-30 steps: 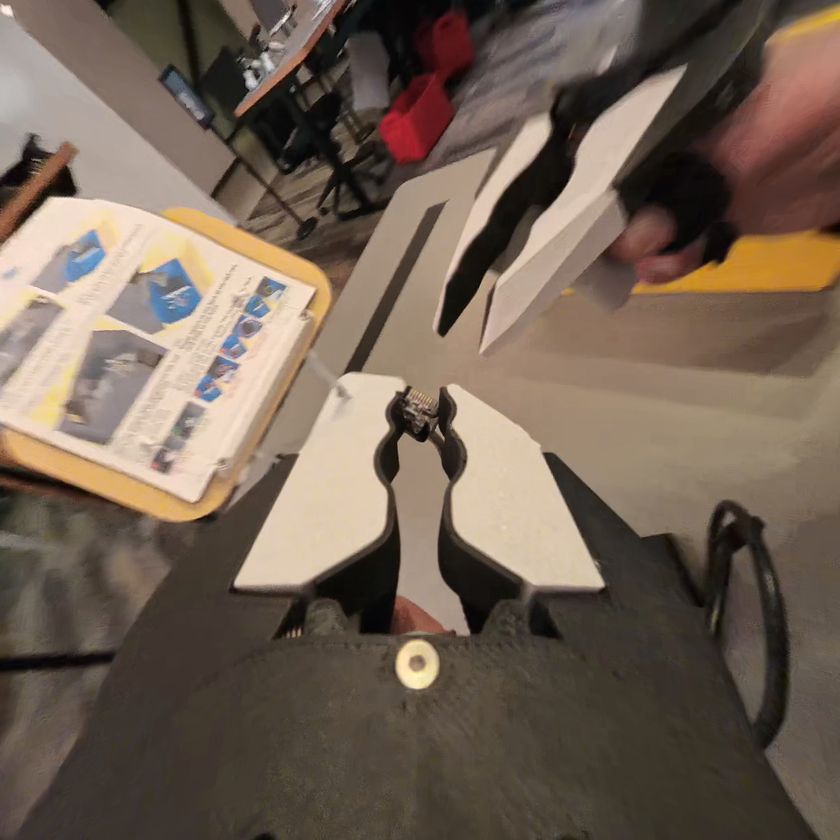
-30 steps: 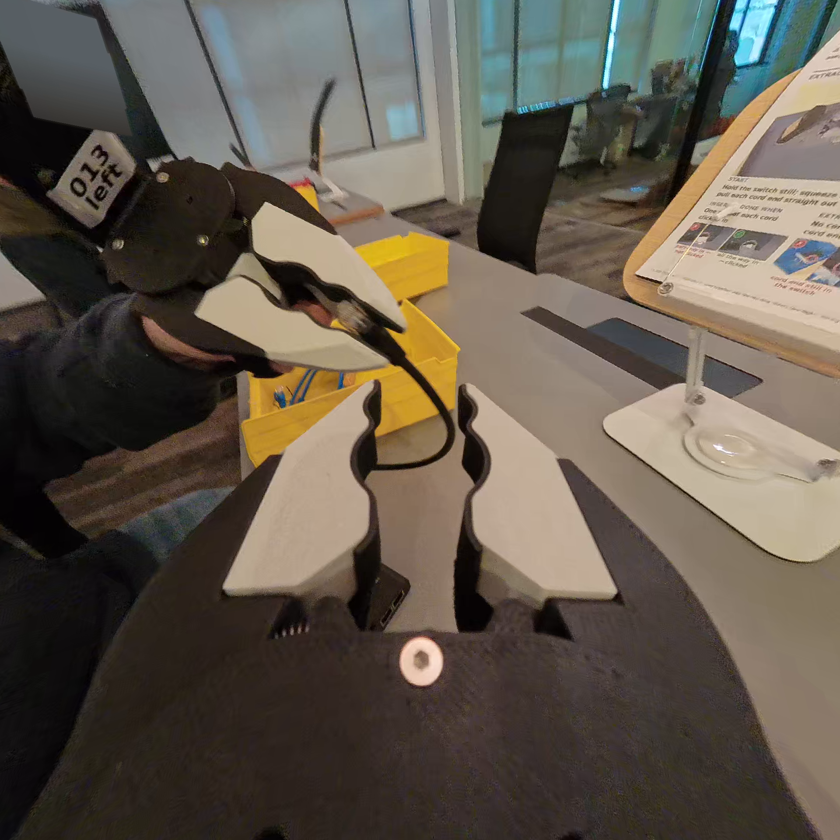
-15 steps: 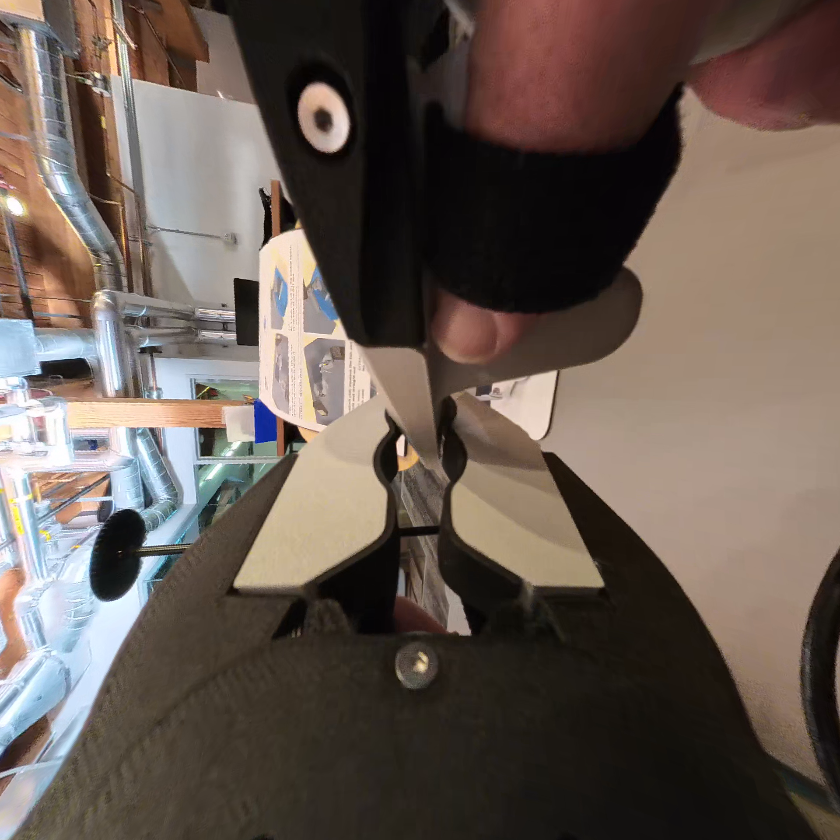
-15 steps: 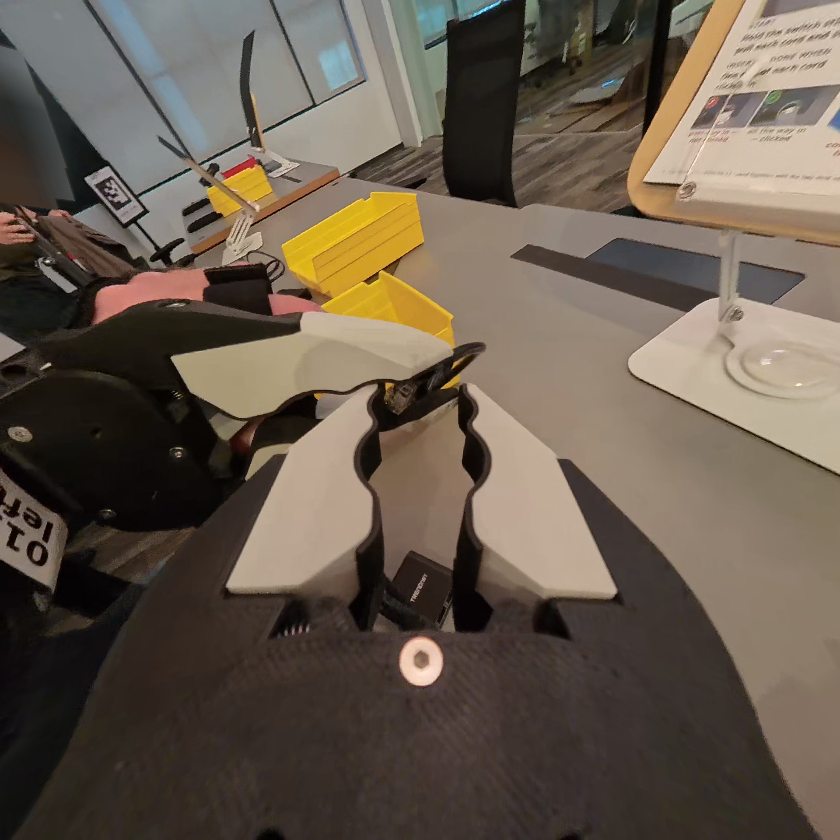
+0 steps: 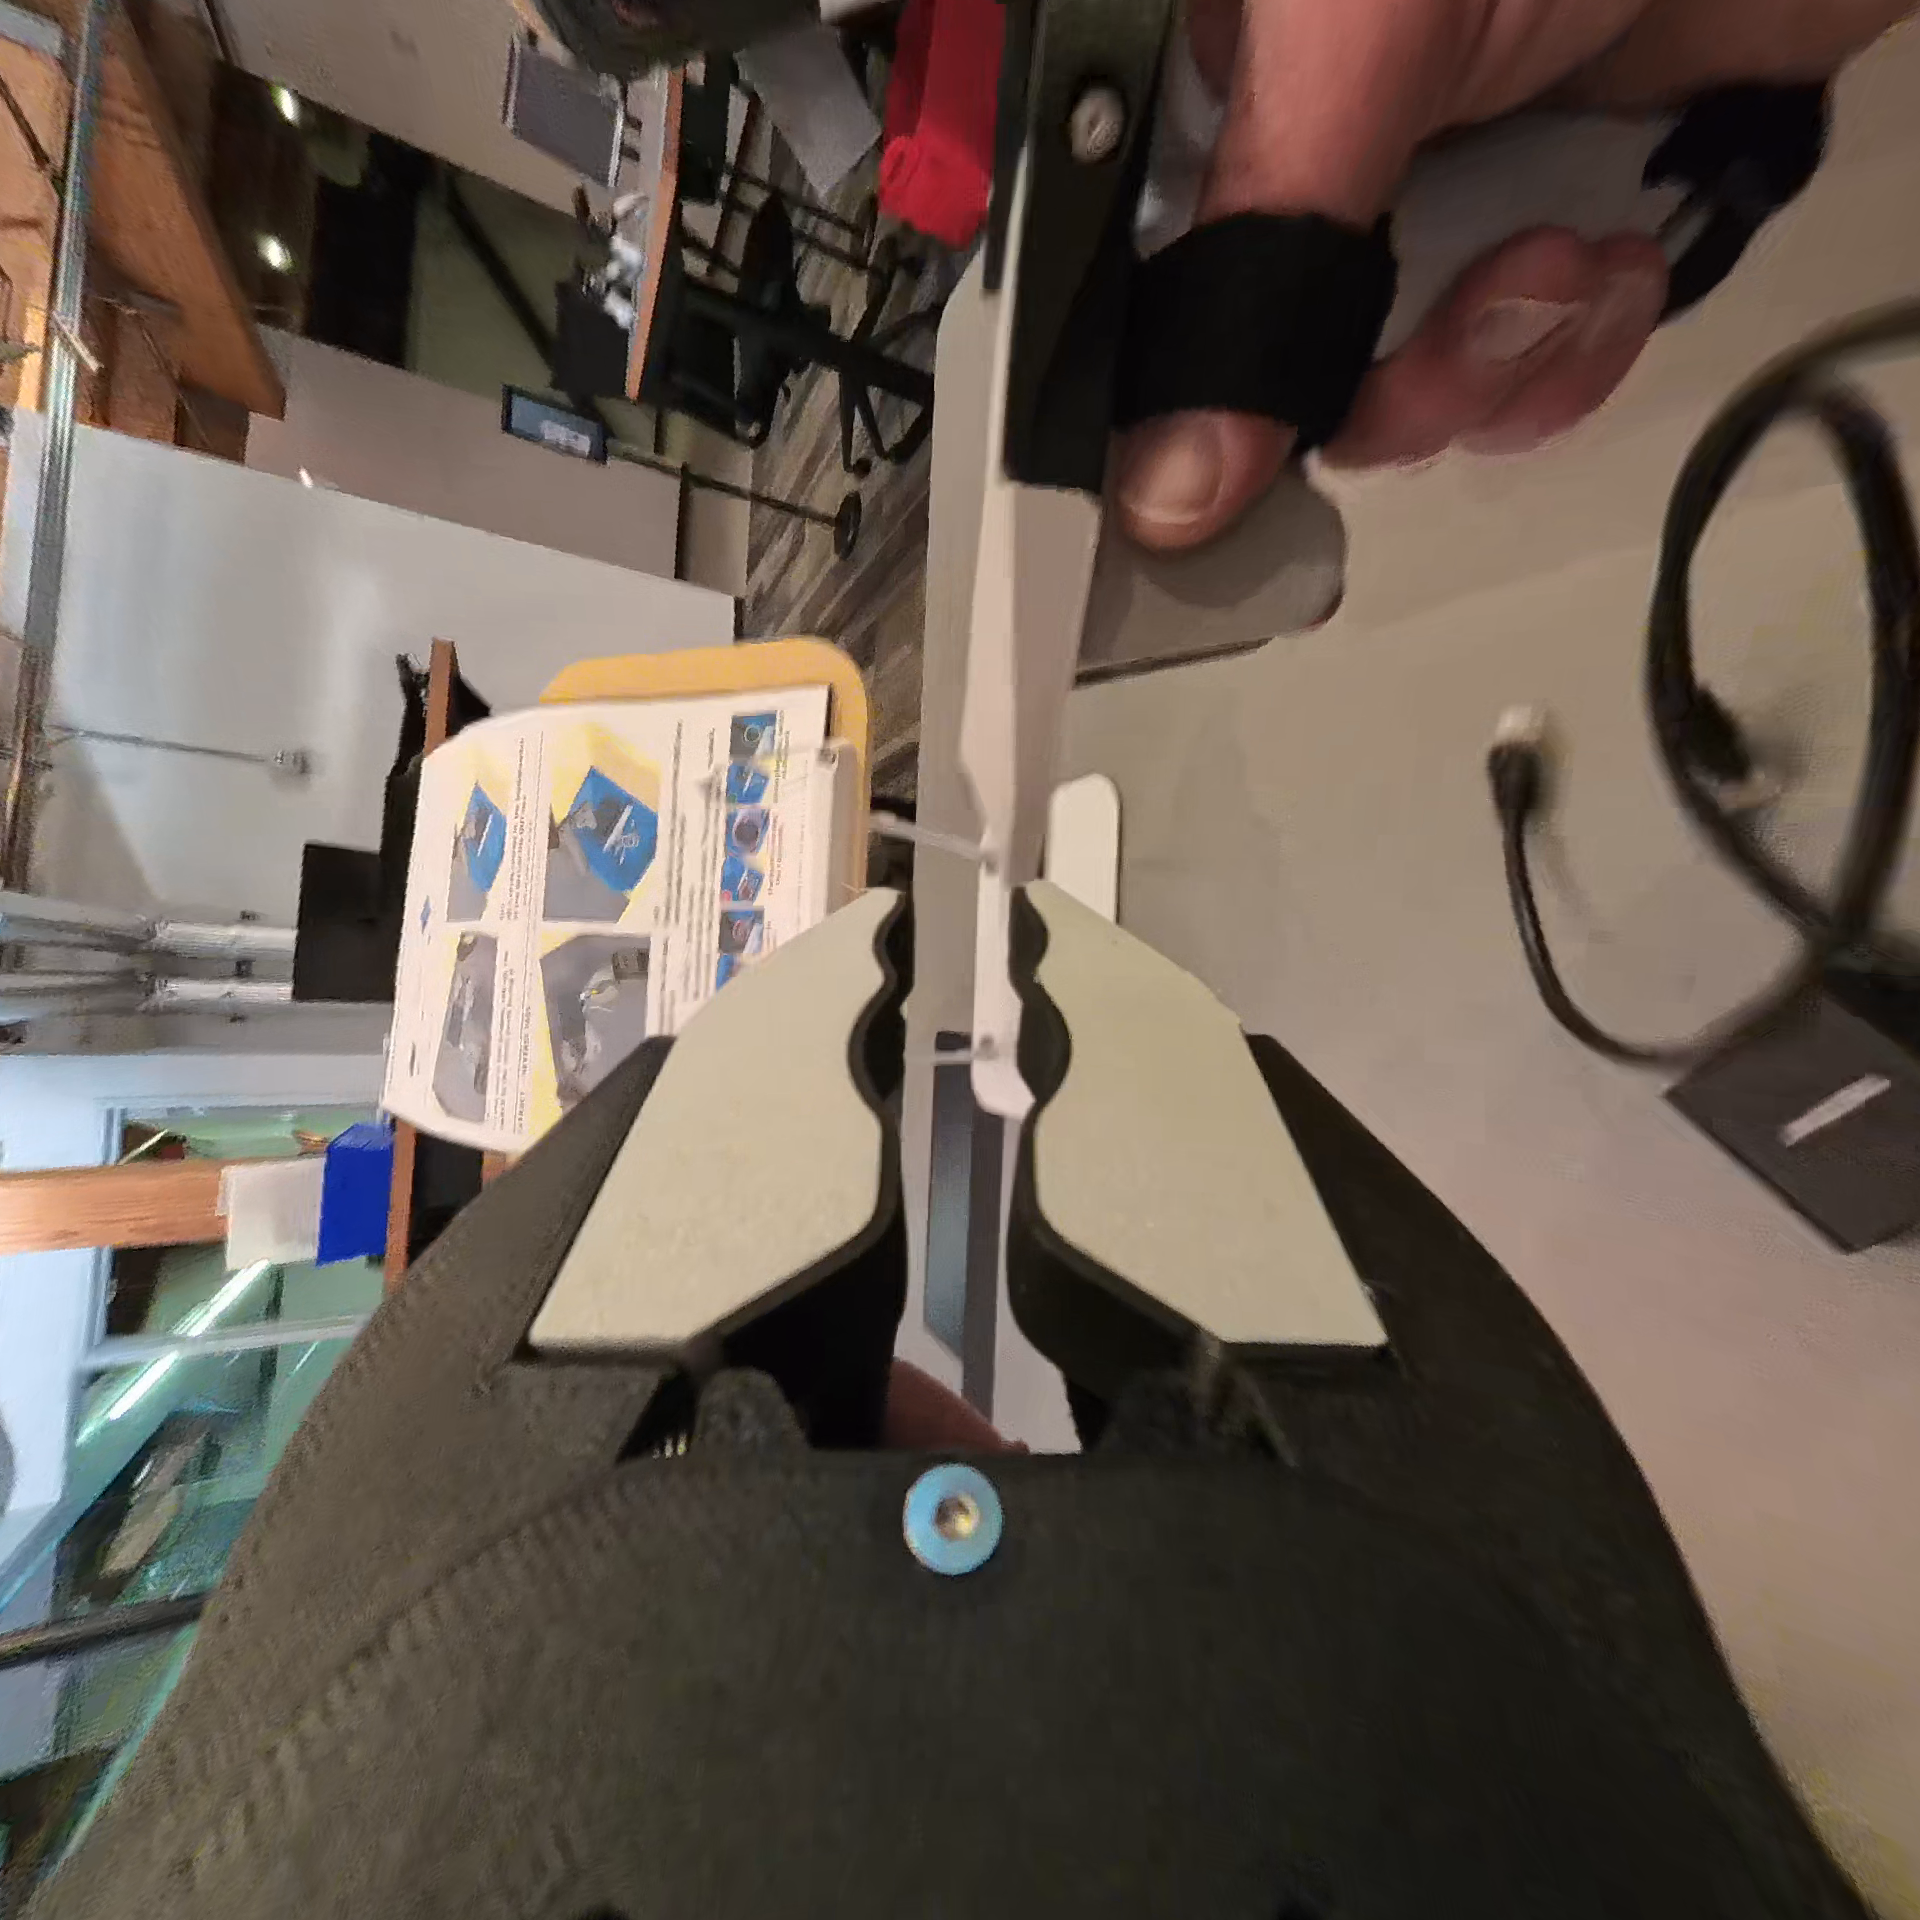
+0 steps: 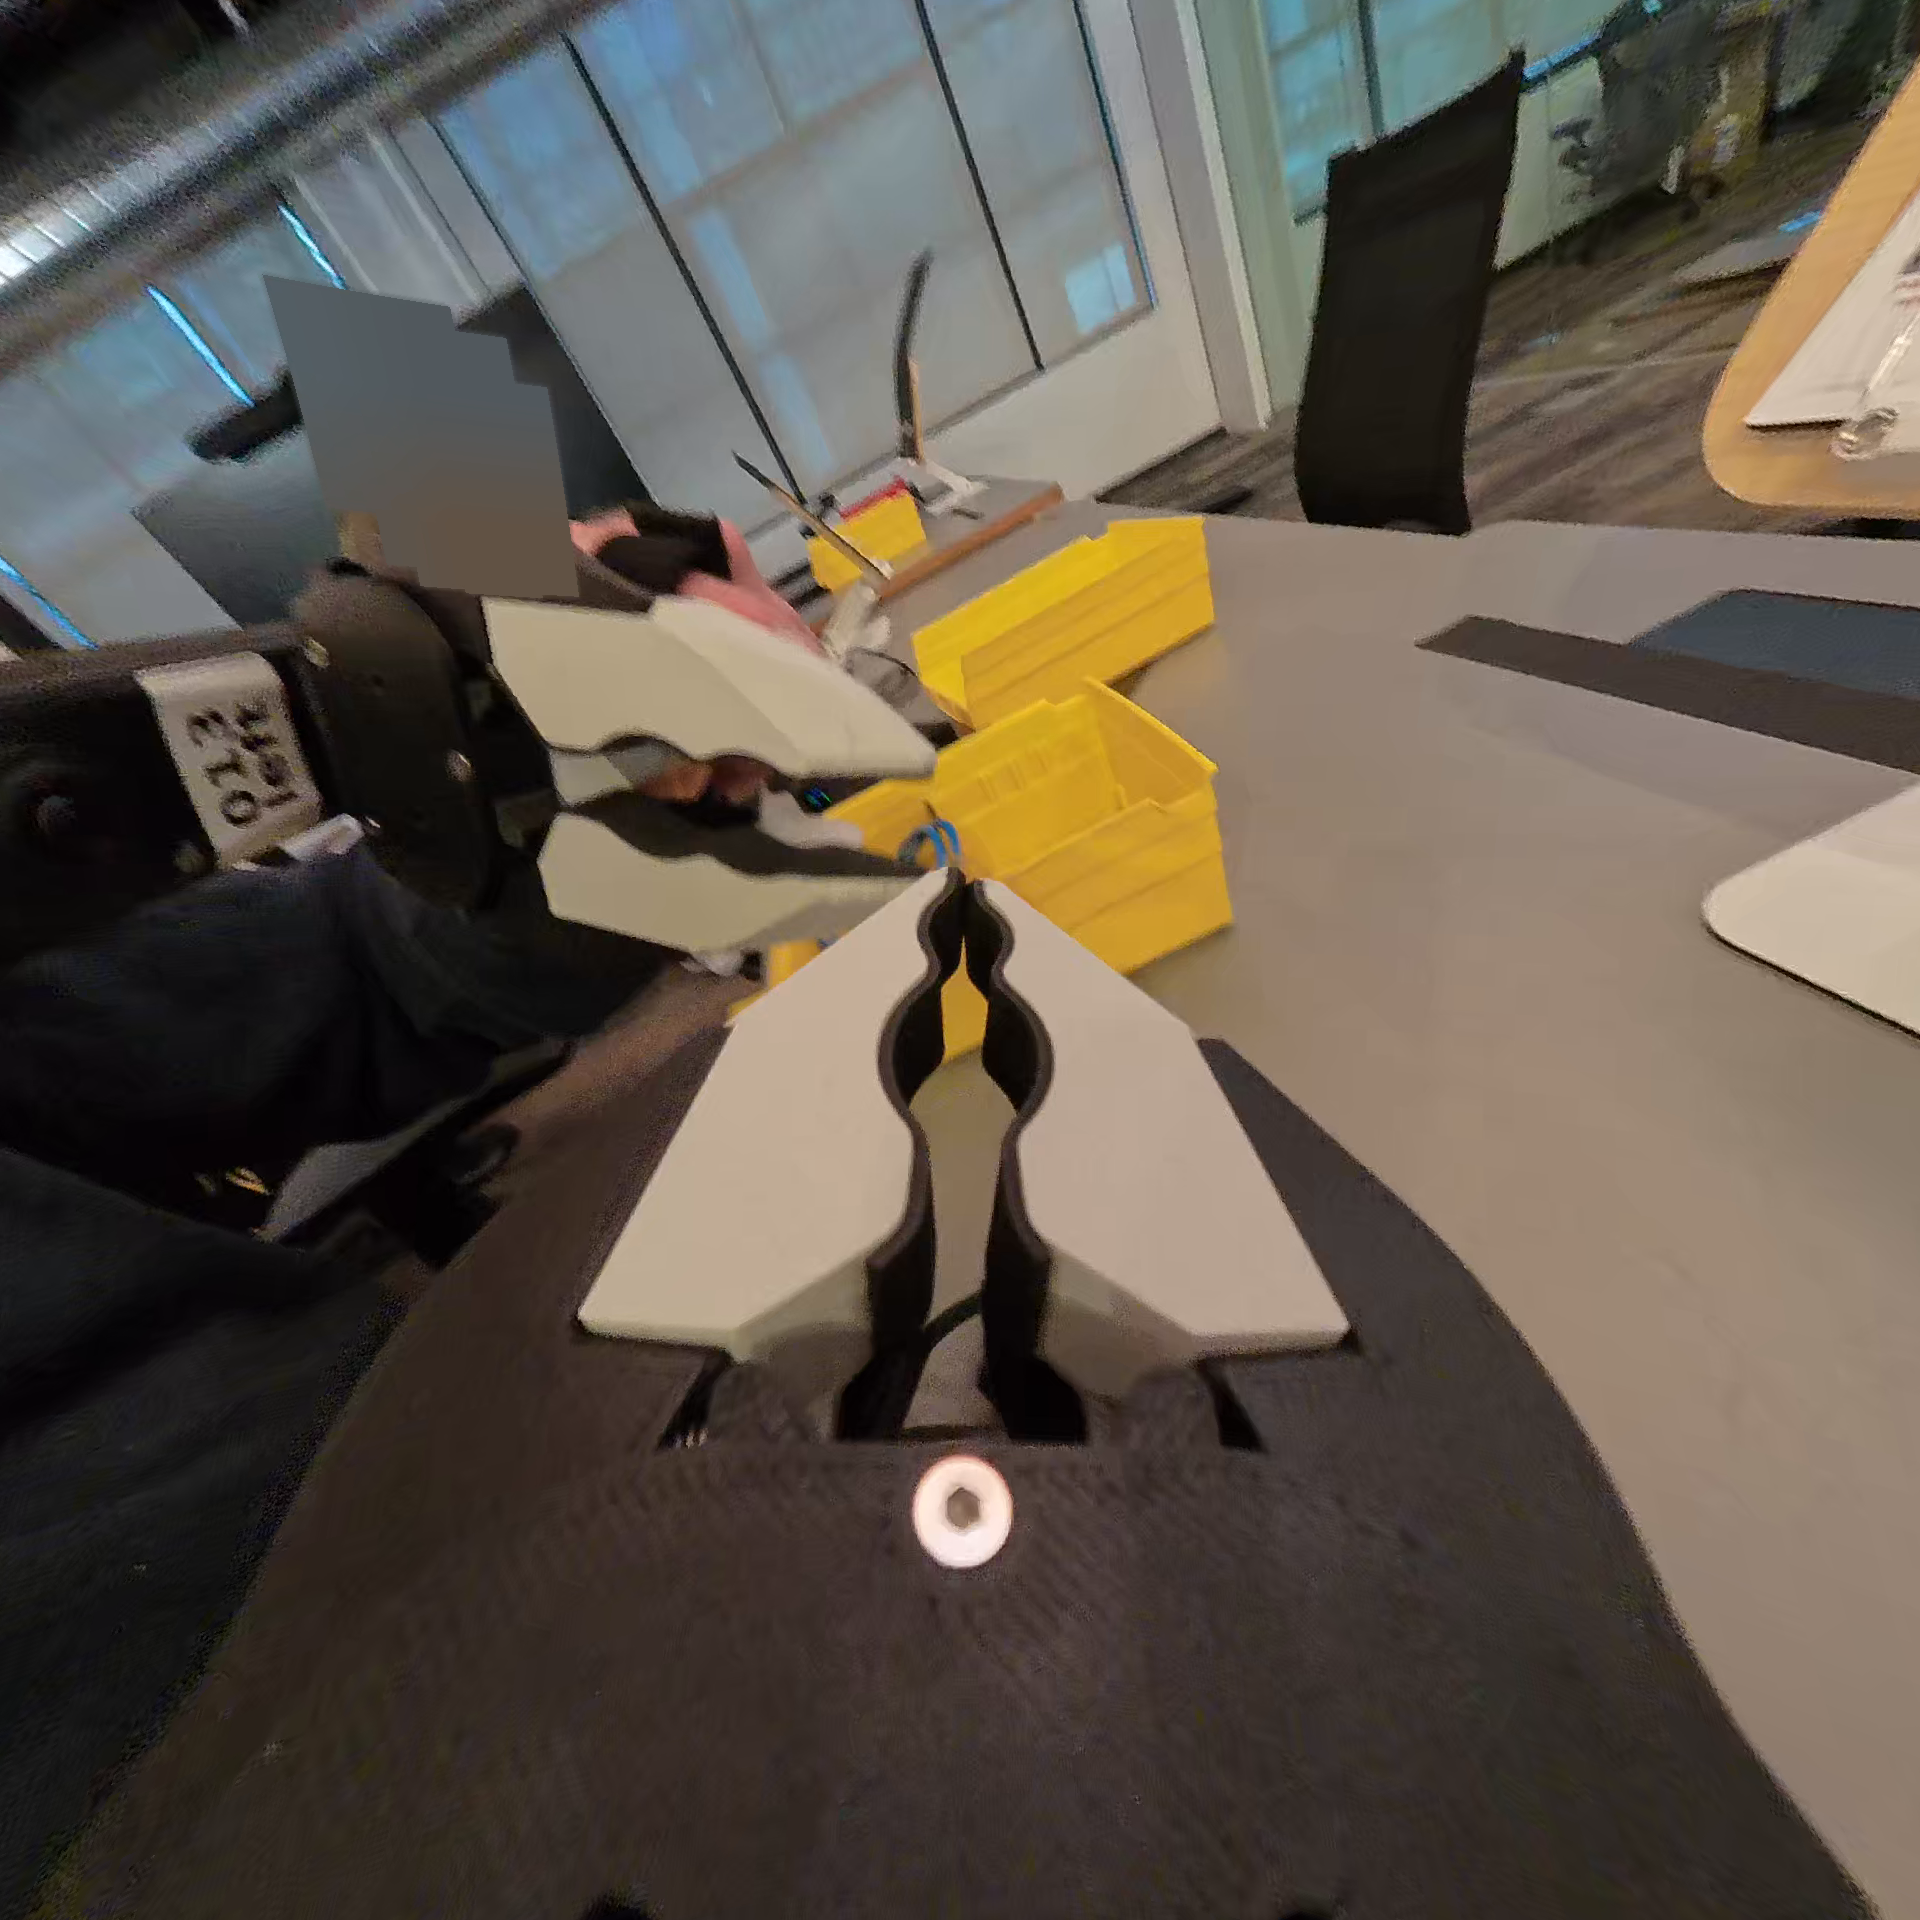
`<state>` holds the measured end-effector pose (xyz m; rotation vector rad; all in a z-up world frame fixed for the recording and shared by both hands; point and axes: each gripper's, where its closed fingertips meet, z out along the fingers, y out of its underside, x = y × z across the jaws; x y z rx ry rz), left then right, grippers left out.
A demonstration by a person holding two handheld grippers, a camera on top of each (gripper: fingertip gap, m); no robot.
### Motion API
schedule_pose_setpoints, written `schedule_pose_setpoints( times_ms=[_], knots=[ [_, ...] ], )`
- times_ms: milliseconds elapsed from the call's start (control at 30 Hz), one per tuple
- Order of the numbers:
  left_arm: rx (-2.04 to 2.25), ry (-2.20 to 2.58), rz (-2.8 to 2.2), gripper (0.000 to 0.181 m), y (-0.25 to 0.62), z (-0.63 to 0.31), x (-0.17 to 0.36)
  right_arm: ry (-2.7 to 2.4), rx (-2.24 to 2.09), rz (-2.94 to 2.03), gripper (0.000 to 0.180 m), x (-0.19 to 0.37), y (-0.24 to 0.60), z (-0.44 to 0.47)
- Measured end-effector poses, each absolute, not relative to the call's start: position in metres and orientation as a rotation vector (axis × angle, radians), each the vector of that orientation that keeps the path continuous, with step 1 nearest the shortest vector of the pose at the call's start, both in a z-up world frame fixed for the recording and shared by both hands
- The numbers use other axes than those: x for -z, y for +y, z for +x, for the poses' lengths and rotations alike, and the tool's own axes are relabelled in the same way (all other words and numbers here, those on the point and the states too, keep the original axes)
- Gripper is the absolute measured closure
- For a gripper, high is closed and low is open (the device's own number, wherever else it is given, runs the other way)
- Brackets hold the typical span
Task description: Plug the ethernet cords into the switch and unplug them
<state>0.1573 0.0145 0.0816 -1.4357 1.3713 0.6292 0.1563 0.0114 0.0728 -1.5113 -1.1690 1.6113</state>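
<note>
My left gripper (image 5: 958, 914) is open and holds nothing. A black ethernet cord (image 5: 1527, 894) lies on the grey table to its right, with its clear plug (image 5: 1519, 732) free. The cord loops round to a small black switch (image 5: 1818, 1132). My right gripper (image 6: 958, 883) is shut with its tips touching and nothing visible between them. In the left wrist view the right gripper (image 5: 997, 1081) shows edge-on, crossing the gap between the left fingers, with a hand on it. In the right wrist view the left gripper (image 6: 920, 821) sits just to the left, jaws apart.
Yellow bins (image 6: 1101, 810) stand on the grey table (image 6: 1455, 1039) beyond both grippers. An instruction sheet on a wooden board (image 5: 623, 914) stands on a white base (image 6: 1849, 914). A black chair (image 6: 1403, 343) is at the far edge. A person's dark sleeve (image 6: 260, 1018) is at the left. The tips of both grippers are at nearly the same place.
My left gripper held the cord's plug and has opened and let it go. The cord now lies on the table. My right gripper has gone from open to shut.
</note>
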Motion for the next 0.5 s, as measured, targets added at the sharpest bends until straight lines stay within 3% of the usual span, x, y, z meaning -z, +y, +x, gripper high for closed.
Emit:
schedule_pose_setpoints(
  times_ms=[133,267,500],
  knots=[
    [-0.557,1.324,-1.570,0.161,0.013,0.143,-0.064,-1.192,-1.497,-1.614,0.180,-0.051,0.025,0.165],
    [-0.399,1.333,-1.773,0.147,0.005,0.160,-0.009,-1.103,-1.240,-1.719,0.180,-0.041,0.055,0.187],
    [-0.144,1.240,-1.913,0.140,0.012,0.207,0.032,-0.964,-1.113,-1.687,0.179,-0.077,0.078,0.232]
  ],
)
